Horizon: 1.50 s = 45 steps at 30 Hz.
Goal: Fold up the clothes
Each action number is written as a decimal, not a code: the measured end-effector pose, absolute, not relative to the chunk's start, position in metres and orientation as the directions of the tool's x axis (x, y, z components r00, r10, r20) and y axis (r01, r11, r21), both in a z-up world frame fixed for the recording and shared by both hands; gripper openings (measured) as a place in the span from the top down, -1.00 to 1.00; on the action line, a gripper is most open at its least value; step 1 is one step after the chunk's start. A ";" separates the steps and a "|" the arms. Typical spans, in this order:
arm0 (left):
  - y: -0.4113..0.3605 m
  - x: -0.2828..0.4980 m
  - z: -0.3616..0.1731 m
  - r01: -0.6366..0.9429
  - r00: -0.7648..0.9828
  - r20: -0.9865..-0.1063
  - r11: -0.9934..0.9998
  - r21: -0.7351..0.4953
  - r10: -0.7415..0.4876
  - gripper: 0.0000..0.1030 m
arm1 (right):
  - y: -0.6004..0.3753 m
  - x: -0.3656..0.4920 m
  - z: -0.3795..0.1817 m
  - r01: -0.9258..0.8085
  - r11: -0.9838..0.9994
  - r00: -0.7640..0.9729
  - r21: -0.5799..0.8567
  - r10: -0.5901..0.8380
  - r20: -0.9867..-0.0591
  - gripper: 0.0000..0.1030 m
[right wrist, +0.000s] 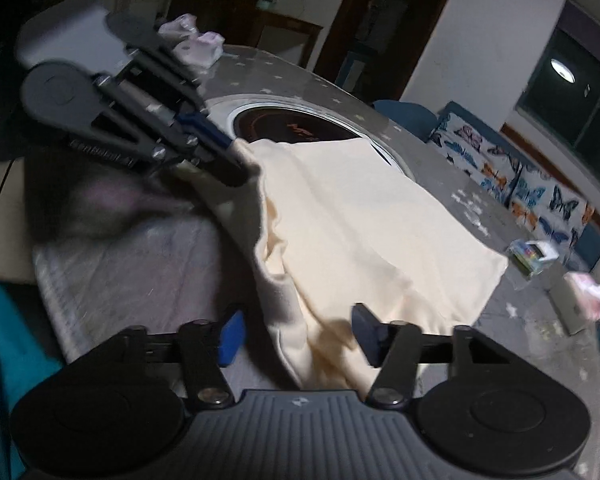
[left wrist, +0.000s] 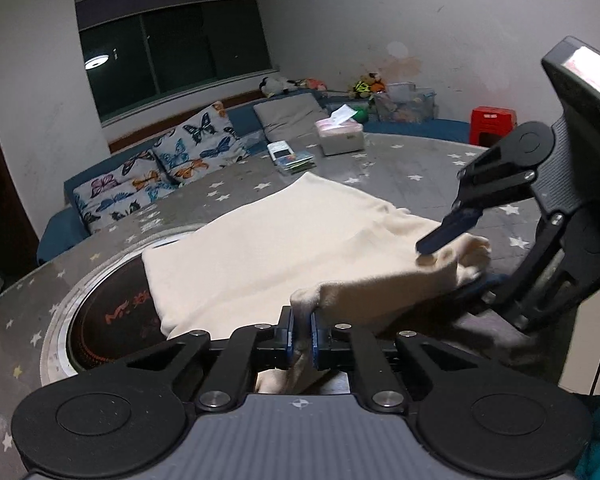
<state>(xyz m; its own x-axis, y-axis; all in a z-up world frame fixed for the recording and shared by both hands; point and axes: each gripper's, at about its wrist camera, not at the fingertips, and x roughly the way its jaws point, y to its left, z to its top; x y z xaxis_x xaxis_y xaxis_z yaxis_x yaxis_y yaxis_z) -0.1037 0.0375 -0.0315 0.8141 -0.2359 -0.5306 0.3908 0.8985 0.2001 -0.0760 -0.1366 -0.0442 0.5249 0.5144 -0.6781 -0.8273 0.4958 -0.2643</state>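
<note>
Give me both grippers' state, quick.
Left gripper: shut on the cream fabric garment.
Right gripper: open, jaws either side of the garment's edge.

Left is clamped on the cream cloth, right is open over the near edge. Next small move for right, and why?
Probably shut the right gripper on the cream garment. Its fingers stand apart with the near hem bunched between them, while the left gripper already pinches another part of that edge. With both ends held, the edge could be lifted for a fold.
</note>
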 end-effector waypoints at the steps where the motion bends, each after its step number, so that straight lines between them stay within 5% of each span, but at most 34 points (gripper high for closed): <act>1: 0.039 -0.105 -0.032 0.390 0.814 -0.531 0.899 0.201 -0.234 0.74 | -0.137 -0.070 -0.044 -0.829 0.510 0.511 -0.230 0.523 -0.682 0.41; 6: 0.045 -0.121 -0.036 0.379 0.827 -0.520 0.895 0.236 -0.213 0.22 | -0.147 -0.051 -0.036 -0.815 0.570 0.478 -0.107 0.556 -0.680 0.69; 11: 0.046 -0.130 -0.049 0.397 0.825 -0.534 0.861 0.318 -0.183 0.19 | -0.154 -0.046 -0.029 -0.798 0.600 0.483 -0.061 0.575 -0.661 0.75; 12: 0.045 -0.130 -0.052 0.399 0.825 -0.538 0.853 0.337 -0.174 0.21 | -0.154 -0.046 -0.028 -0.794 0.605 0.488 -0.057 0.579 -0.654 0.77; 15: 0.047 -0.126 -0.059 0.396 0.818 -0.554 0.849 0.349 -0.154 0.75 | -0.155 -0.048 -0.026 -0.781 0.623 0.502 -0.045 0.584 -0.638 0.79; 17: 0.051 -0.126 -0.058 0.387 0.814 -0.559 0.864 0.323 -0.155 0.87 | -0.158 -0.053 -0.024 -0.778 0.627 0.508 -0.042 0.588 -0.630 0.80; 33: 0.042 -0.210 0.007 0.493 0.787 -0.519 0.846 0.205 -0.333 0.91 | -0.201 -0.133 0.033 -0.793 0.604 0.525 -0.075 0.615 -0.588 0.83; 45: 0.054 -0.117 0.020 0.397 0.848 -0.467 0.885 0.245 -0.251 0.91 | -0.175 -0.050 0.035 -0.773 0.624 0.552 -0.117 0.569 -0.610 0.83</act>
